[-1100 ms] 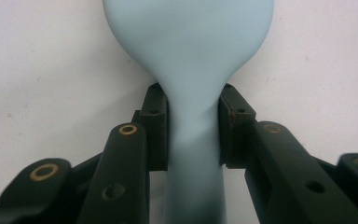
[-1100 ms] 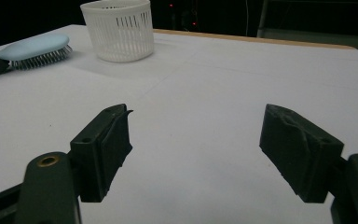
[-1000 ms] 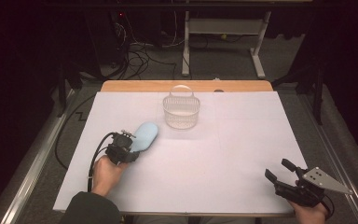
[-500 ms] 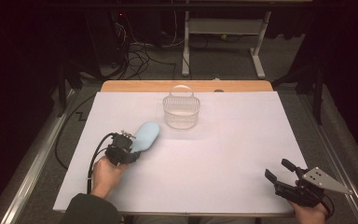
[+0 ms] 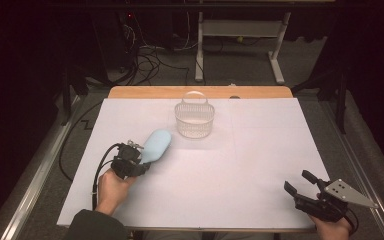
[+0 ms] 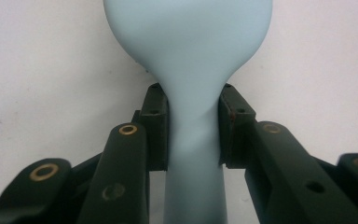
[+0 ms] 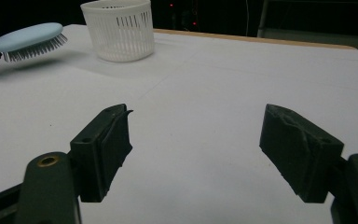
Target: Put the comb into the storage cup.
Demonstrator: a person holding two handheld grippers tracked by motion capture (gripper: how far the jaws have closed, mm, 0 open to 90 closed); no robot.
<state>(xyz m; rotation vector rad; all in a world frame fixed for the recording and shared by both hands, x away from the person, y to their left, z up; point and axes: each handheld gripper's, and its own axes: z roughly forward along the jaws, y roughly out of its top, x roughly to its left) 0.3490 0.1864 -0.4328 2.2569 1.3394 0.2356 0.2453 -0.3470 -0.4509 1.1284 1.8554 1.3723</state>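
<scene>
A pale blue hairbrush (image 5: 155,145) hangs just above the white table cover at the left, bristles down, its head pointing toward the basket. My left gripper (image 5: 139,159) is shut on its handle; in the left gripper view both pads (image 6: 157,126) press the narrow neck of the hairbrush (image 6: 191,60). The right gripper view shows the hairbrush (image 7: 28,42) lifted over its shadow. A white slatted basket (image 5: 194,118) with a raised handle stands at the back middle. My right gripper (image 5: 300,185) rests open near the front right corner, nothing between its jaws (image 7: 196,149).
A white sheet (image 5: 240,170) covers the table, with a wooden edge (image 5: 145,92) at the back. Beyond it lie cables and a stand's legs on a dark floor. A metal rail runs along each side.
</scene>
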